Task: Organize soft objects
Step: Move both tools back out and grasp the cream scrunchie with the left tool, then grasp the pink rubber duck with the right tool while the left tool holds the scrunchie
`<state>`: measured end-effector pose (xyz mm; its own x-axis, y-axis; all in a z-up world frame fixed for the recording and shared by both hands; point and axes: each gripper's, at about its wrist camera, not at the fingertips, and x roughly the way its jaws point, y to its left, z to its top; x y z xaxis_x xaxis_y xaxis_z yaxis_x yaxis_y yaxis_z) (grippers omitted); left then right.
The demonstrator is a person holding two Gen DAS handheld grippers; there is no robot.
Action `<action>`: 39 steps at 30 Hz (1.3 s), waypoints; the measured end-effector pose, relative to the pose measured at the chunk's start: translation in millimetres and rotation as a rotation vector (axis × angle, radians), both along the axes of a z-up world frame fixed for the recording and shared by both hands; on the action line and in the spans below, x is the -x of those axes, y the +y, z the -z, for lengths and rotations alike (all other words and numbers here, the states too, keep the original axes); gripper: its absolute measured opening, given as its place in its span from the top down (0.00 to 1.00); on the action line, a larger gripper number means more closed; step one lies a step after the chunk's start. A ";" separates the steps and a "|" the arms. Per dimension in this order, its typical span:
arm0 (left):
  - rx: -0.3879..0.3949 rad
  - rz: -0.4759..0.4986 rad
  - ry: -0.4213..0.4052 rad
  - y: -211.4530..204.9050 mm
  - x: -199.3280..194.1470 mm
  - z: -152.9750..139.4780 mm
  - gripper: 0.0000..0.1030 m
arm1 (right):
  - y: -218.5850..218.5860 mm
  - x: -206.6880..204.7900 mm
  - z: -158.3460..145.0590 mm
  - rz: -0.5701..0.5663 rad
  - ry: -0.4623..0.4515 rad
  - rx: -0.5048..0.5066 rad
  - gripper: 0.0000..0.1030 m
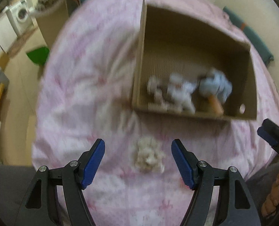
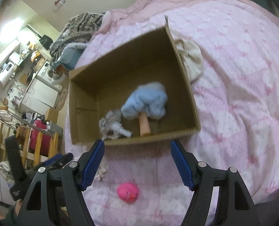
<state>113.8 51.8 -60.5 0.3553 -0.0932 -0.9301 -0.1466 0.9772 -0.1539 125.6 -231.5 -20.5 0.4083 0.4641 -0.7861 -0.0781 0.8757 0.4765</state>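
Both the left tongs [image 1: 138,162] and right tongs [image 2: 137,164] are held wide open, empty; the cardboard box [image 2: 186,86] is seen at 12 o'clock.

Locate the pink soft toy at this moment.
In the right wrist view, the pink toy lies on the pink bedspread, outside the cardboard box, below the open right gripper.

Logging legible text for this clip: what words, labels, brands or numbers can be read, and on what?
None can be read.
Black glove cuff: a small white mark, too blurred to read.
Cardboard box: plain walls, no print showing.
Pink bedspread: bow pattern only, no lettering.
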 end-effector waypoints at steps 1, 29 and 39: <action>0.022 0.001 0.031 -1.4 0.1 8.2 0.31 | 0.7 2.7 2.6 0.000 0.011 -0.001 0.25; -0.043 0.009 0.144 -21.8 -8.0 44.0 0.86 | 71.1 24.6 65.1 -0.266 0.248 0.050 0.25; -0.047 0.011 0.147 -17.3 11.6 33.8 0.86 | 97.0 32.0 86.6 -0.359 0.294 0.157 0.25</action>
